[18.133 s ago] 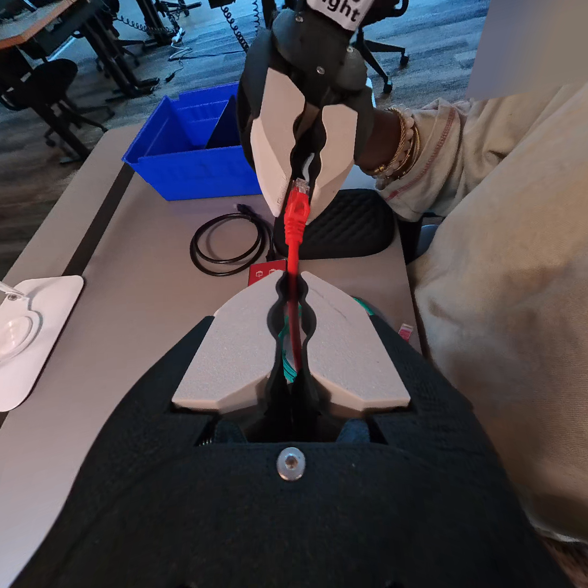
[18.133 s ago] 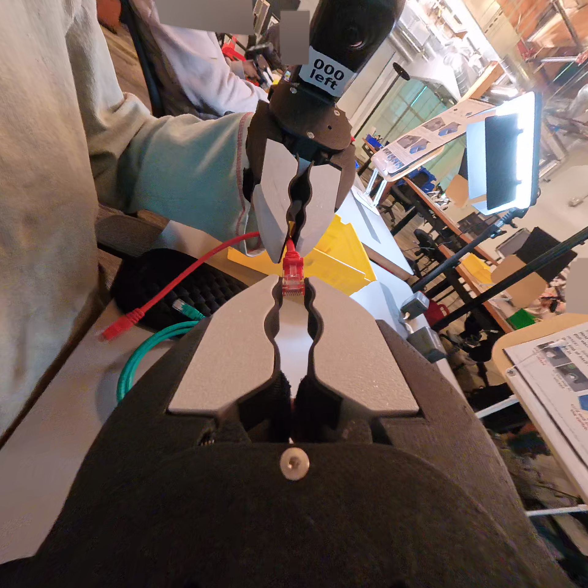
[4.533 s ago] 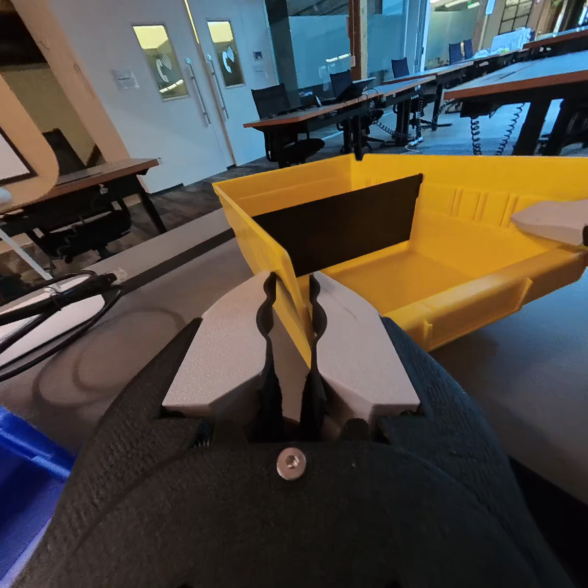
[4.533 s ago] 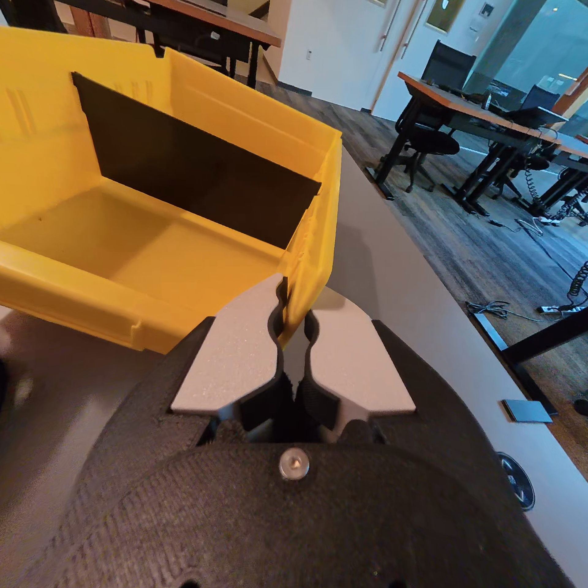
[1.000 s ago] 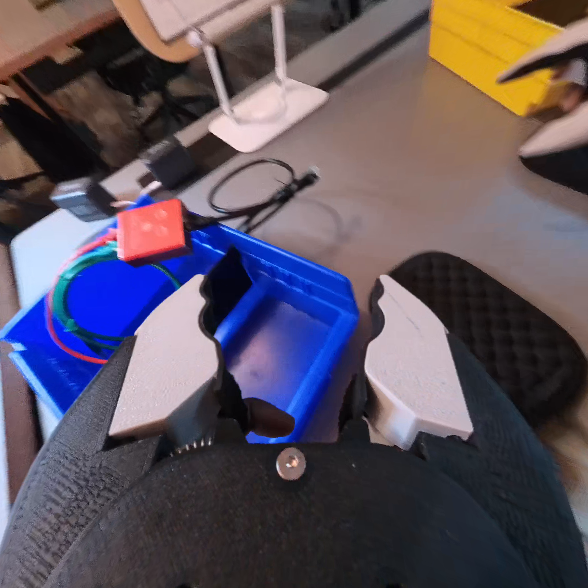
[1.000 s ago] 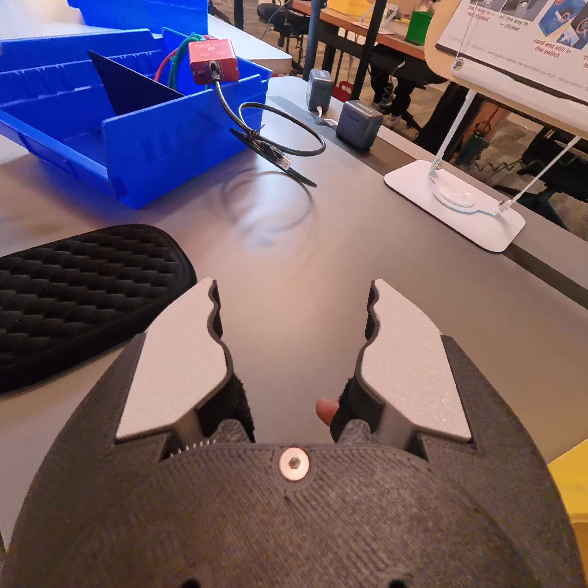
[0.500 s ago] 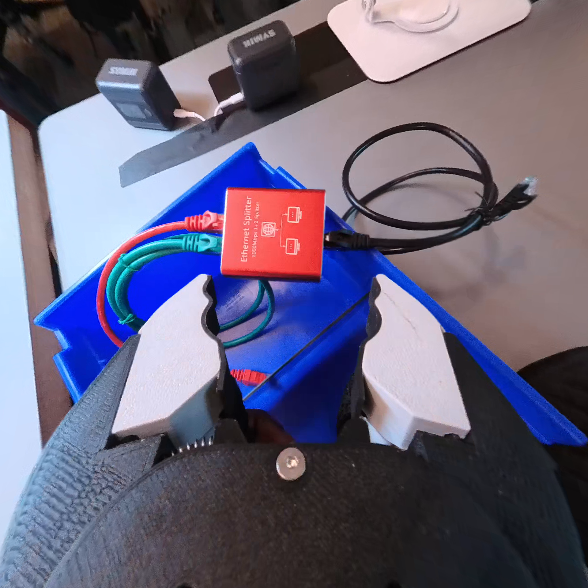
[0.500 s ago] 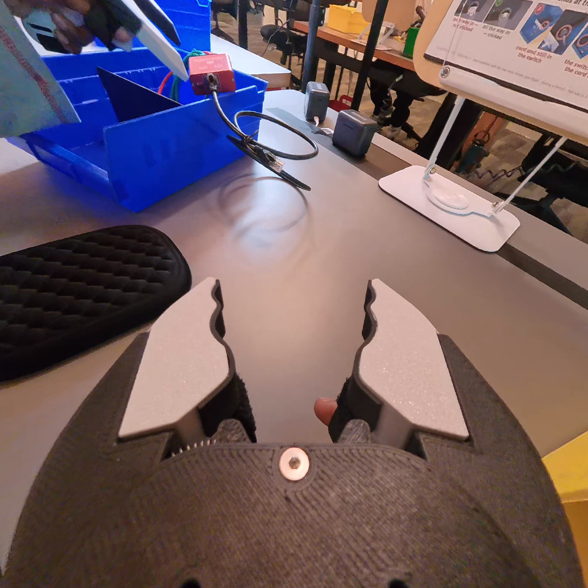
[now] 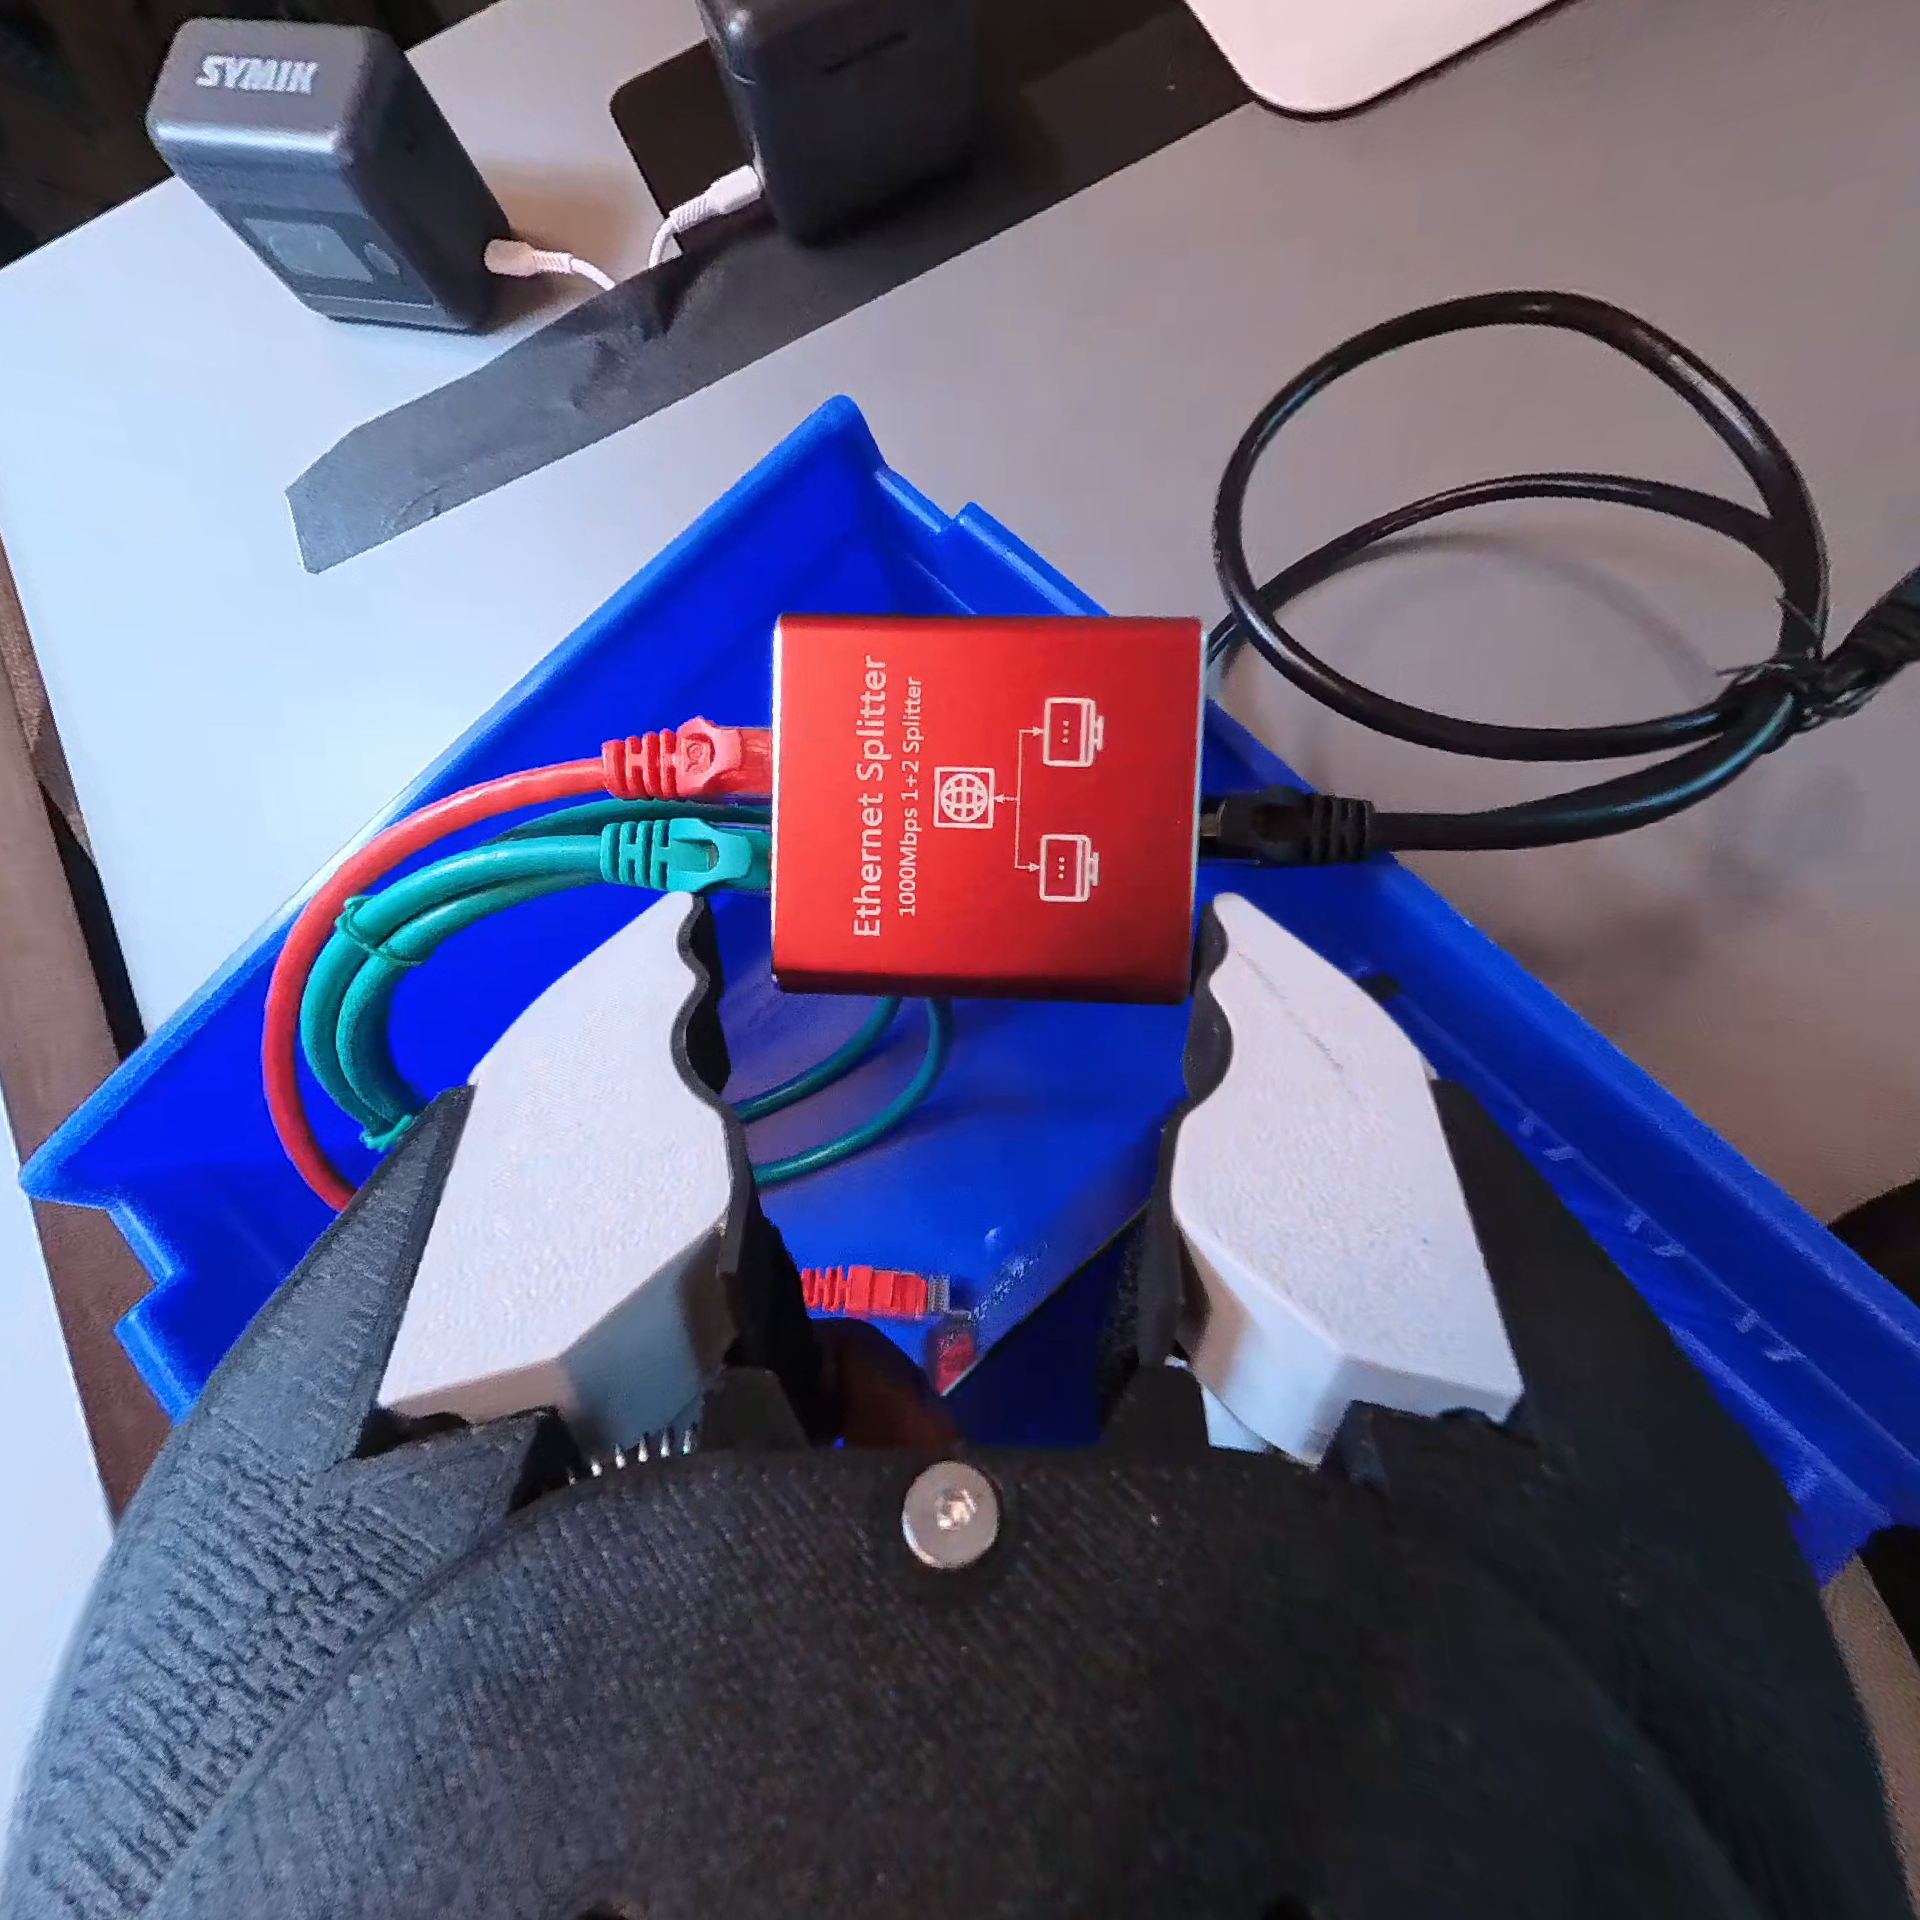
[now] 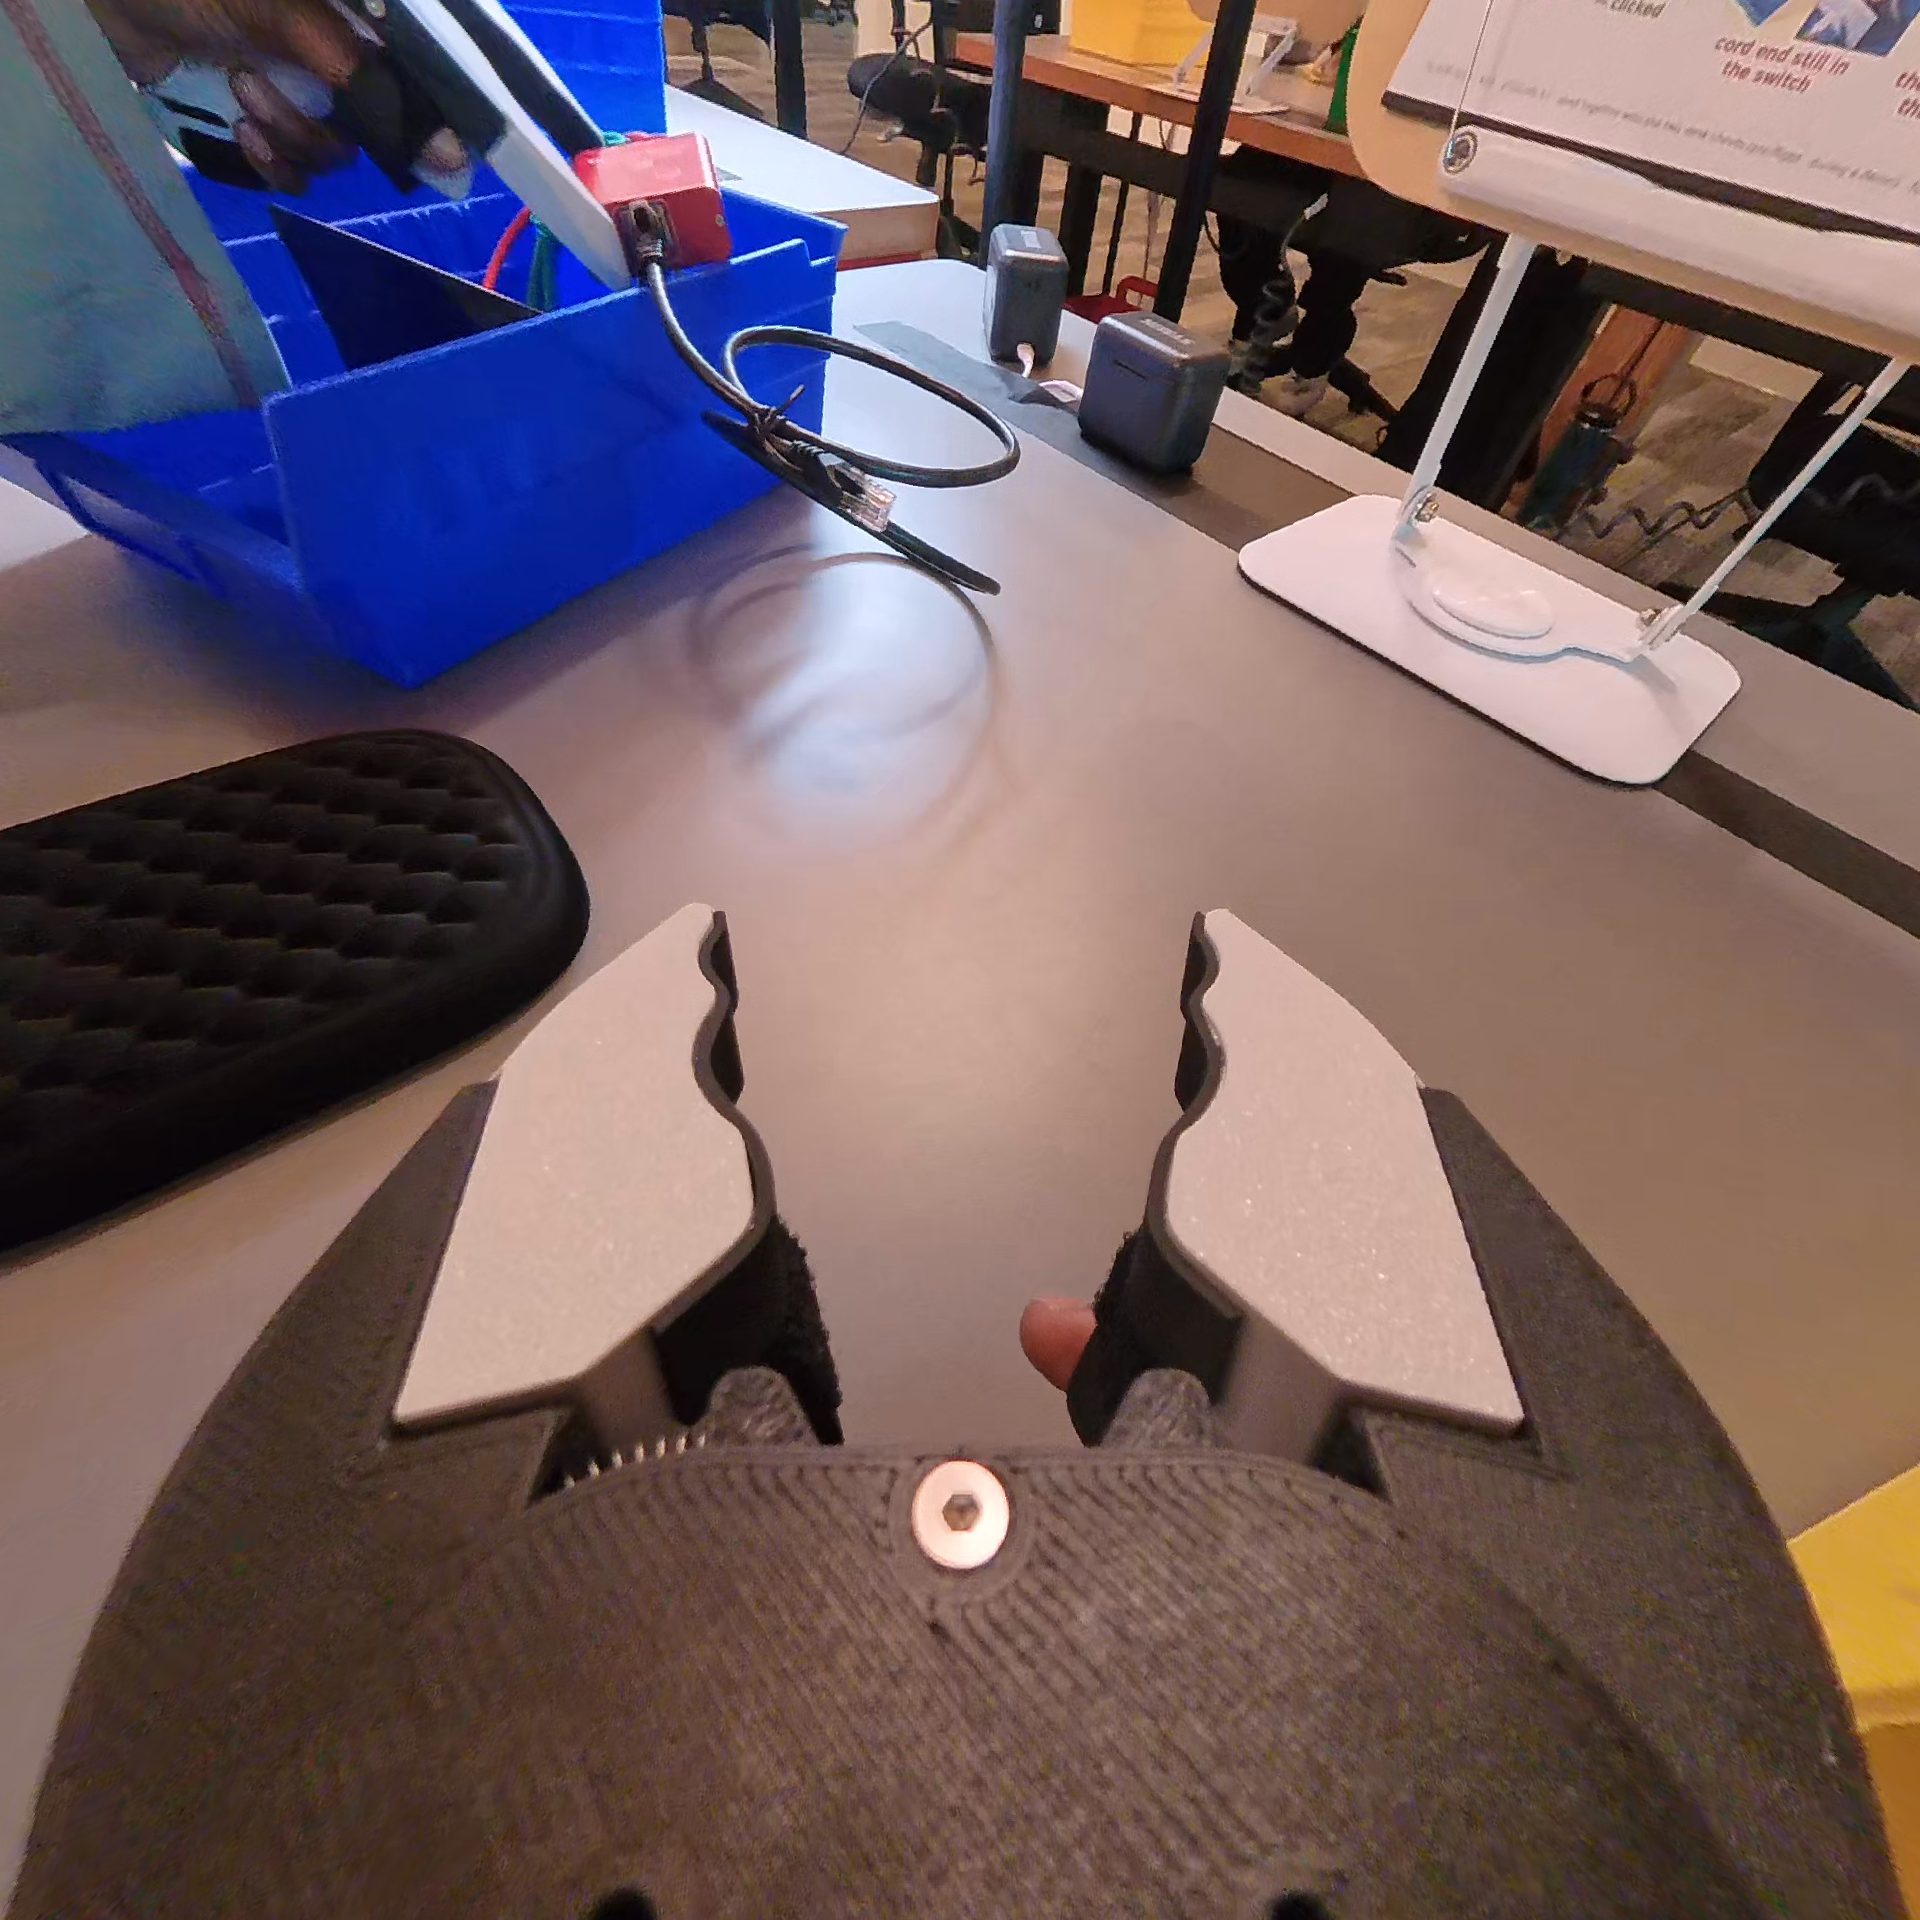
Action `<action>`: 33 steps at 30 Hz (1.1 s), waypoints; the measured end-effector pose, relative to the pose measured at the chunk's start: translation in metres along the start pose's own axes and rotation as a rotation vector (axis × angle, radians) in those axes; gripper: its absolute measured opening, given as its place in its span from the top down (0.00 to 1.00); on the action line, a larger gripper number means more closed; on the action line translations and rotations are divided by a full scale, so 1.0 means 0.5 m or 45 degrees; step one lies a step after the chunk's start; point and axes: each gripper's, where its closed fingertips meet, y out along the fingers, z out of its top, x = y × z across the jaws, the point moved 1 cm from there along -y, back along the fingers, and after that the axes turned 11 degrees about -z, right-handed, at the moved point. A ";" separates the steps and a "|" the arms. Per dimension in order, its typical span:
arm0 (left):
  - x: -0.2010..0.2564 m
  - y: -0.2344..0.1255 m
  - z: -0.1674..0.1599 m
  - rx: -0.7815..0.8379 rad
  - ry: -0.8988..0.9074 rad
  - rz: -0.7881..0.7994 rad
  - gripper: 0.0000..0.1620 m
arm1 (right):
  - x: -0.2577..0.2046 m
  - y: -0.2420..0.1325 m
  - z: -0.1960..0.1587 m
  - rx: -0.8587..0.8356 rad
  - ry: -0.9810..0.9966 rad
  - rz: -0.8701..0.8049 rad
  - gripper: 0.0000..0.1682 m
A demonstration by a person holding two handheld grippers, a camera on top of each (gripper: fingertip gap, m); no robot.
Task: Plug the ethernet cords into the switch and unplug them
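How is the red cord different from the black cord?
The red cord curls down inside the blue bin; the black cord loops outside it on the table. The red cord enters the red switch beside a green cord; the black cord enters the opposite side alone. Both are plugged in.

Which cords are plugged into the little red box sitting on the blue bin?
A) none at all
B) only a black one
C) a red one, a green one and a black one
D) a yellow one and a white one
C: the red cord and green cord enter one side of the red switch, and the black cord enters the opposite side.
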 end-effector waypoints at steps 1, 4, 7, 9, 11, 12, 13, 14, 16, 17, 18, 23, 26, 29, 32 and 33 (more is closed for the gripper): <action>-0.001 0.001 0.000 0.004 -0.008 -0.002 0.48 | 0.000 0.001 0.000 -0.001 0.001 0.001 0.51; 0.001 0.004 0.004 0.048 0.026 -0.016 0.54 | -0.004 0.004 0.000 -0.004 0.004 0.012 0.51; 0.005 0.001 0.004 0.107 0.066 0.003 0.54 | -0.008 0.005 0.002 -0.003 -0.012 0.020 0.51; 0.013 -0.005 0.003 0.129 0.104 0.011 0.54 | -0.009 0.005 0.002 -0.006 -0.017 0.020 0.51; 0.020 -0.016 0.007 0.151 0.149 0.039 0.54 | -0.009 0.005 0.001 -0.010 -0.018 0.020 0.51; 0.024 -0.025 0.012 0.172 0.166 0.056 0.54 | -0.009 0.005 0.001 -0.012 -0.018 0.018 0.51; 0.028 -0.035 0.018 0.194 0.178 0.068 0.54 | -0.008 0.004 0.002 -0.011 -0.019 0.016 0.51; 0.032 -0.047 0.026 0.222 0.188 0.081 0.54 | -0.008 0.004 0.003 -0.010 -0.019 0.015 0.52; 0.040 -0.076 0.046 0.283 0.214 0.120 0.54 | -0.009 0.003 0.005 -0.007 -0.021 0.015 0.52; 0.045 -0.092 0.058 0.312 0.230 0.144 0.54 | -0.010 0.002 0.006 -0.005 -0.023 0.014 0.52; 0.052 -0.109 0.069 0.339 0.252 0.168 0.54 | -0.012 0.001 0.007 -0.004 -0.027 0.015 0.52; 0.094 -0.195 0.132 0.486 0.391 0.311 0.54 | -0.020 -0.006 0.012 0.007 -0.039 0.020 0.52; 0.137 -0.235 0.168 0.572 0.468 0.357 0.55 | -0.021 -0.016 0.017 0.025 -0.041 0.013 0.53; 0.195 -0.258 0.199 0.642 0.552 0.374 0.55 | -0.019 -0.029 0.024 0.046 -0.046 0.008 0.53; 0.263 -0.265 0.226 0.694 0.649 0.366 0.54 | -0.012 -0.047 0.031 0.076 -0.045 0.002 0.53; 0.287 -0.265 0.235 0.712 0.685 0.363 0.55 | -0.008 -0.055 0.034 0.088 -0.044 -0.001 0.53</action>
